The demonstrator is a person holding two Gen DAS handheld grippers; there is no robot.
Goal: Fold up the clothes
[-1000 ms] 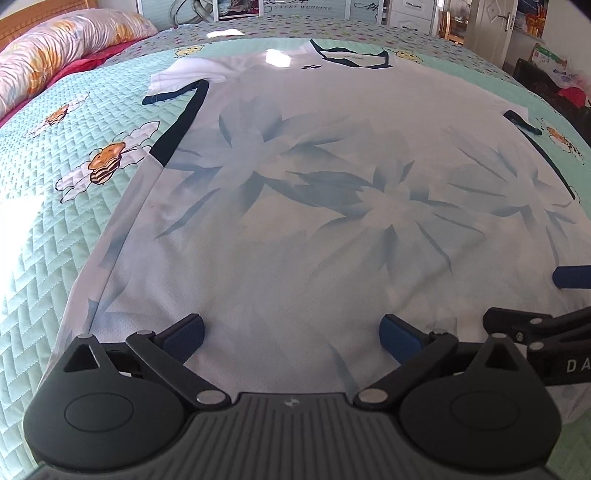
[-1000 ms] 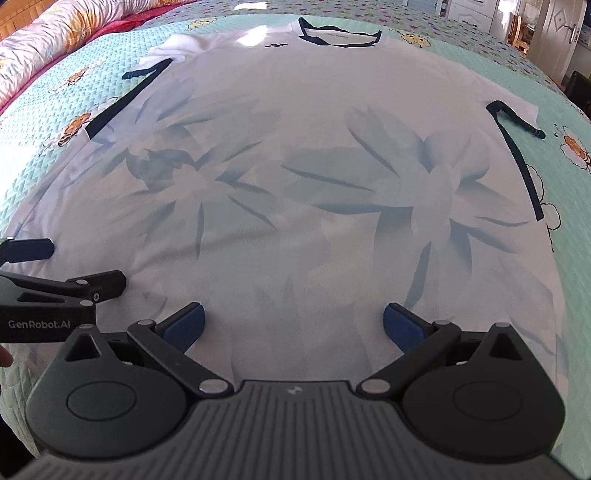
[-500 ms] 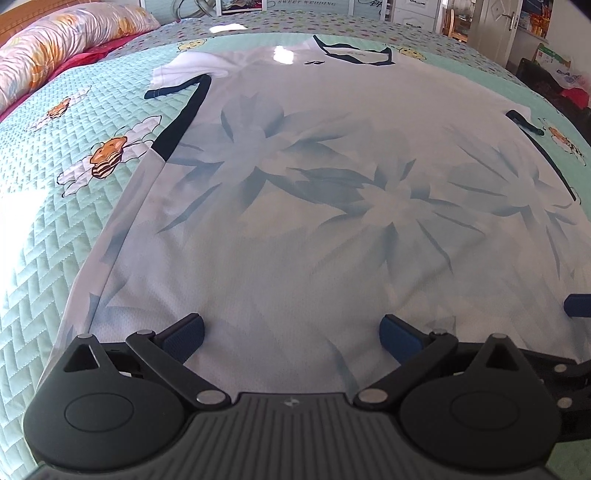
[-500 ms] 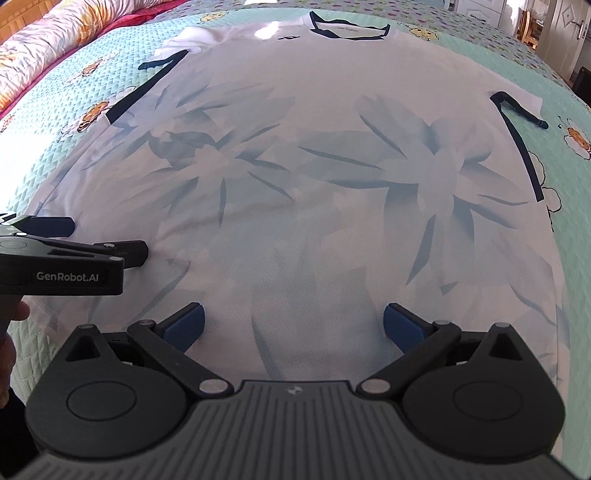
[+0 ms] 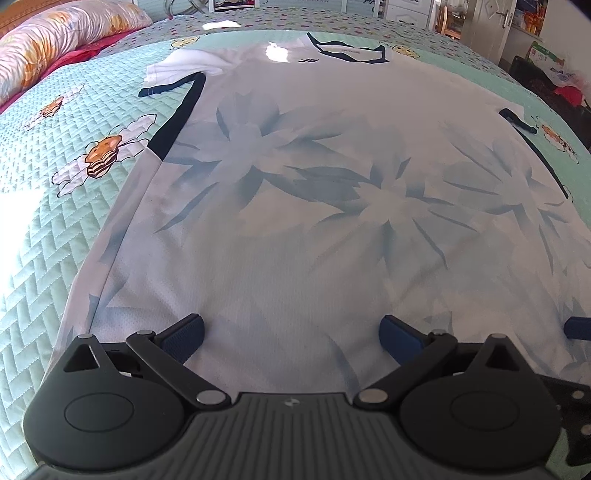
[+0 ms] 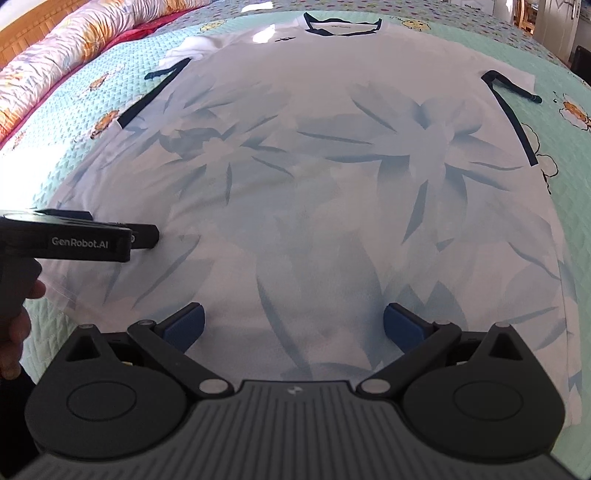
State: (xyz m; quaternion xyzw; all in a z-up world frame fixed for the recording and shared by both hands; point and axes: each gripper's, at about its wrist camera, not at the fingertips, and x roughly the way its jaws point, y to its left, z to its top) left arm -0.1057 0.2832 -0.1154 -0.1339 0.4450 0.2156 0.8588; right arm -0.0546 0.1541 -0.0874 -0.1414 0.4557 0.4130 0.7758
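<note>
A white T-shirt [image 5: 314, 206] with pale blue flower print and navy trim lies flat on the bed, collar [image 5: 349, 53] at the far end, hem toward me. It fills the right wrist view too, as the same T-shirt [image 6: 332, 192]. My left gripper [image 5: 291, 334] is open above the hem's left part, nothing between its blue pads. My right gripper [image 6: 293, 325] is open over the hem's right part. In the right wrist view the left gripper's black body [image 6: 74, 236] reaches in from the left above the shirt's left edge, held by a hand [image 6: 14, 325].
The shirt rests on a mint quilted bedspread [image 5: 55, 206] printed with bees. A flowered pillow [image 5: 55, 33] lies at the far left. A door and cabinets [image 5: 476, 22] stand beyond the bed, with boxes and dark clutter [image 5: 546, 74] at the far right.
Both grippers have moved forward over the shirt from the hem. In the right wrist view the left gripper has risen and advanced; the right gripper has slid out of the left wrist view's right edge.
</note>
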